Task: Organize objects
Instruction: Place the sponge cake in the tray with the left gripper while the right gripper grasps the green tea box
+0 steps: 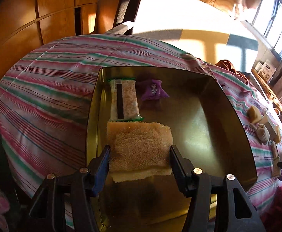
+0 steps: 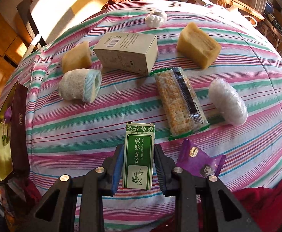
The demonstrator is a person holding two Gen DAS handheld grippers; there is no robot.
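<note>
Your left gripper (image 1: pixel 140 154) is pinching a tan sponge (image 1: pixel 139 148): both jaws press its sides, and it sits just over the floor of the gold tin (image 1: pixel 228 116), near the tin's front-left part. Already in the tin, further back: a cracker pack (image 1: pixel 126 100) w/ green ends, lying lengthwise just beyond the sponge, and a purple sachet (image 1: pixel 153 91) right beside it. The tin rests on the striped cloth (image 1: pixel 44 96) covering the desk.

Your right gripper (image 2: pixel 138 166) is clamped on a green-and-white oil box (image 2: pixel 139 156); jaws pressed to its long sides, box lying flat on the cloth, near edge. Just right of it lies another purple sachet (image 2: pixel 199 163). Beyond that, a second cracker pack (image 2: pixel 179 104), and a bubble-wrapped lump (image 2: pixel 228 104) to its right. Further back: rolled sock (image 2: pixel 79 88), small sponge block (image 2: pixel 77 57), white carton (image 2: pixel 127 53), bigger sponge block (image 2: pixel 199 45), white knotted bundle (image 2: pixel 156 17). In the right view the tin's dark outer wall shows at far left, well apart from these things.
</note>
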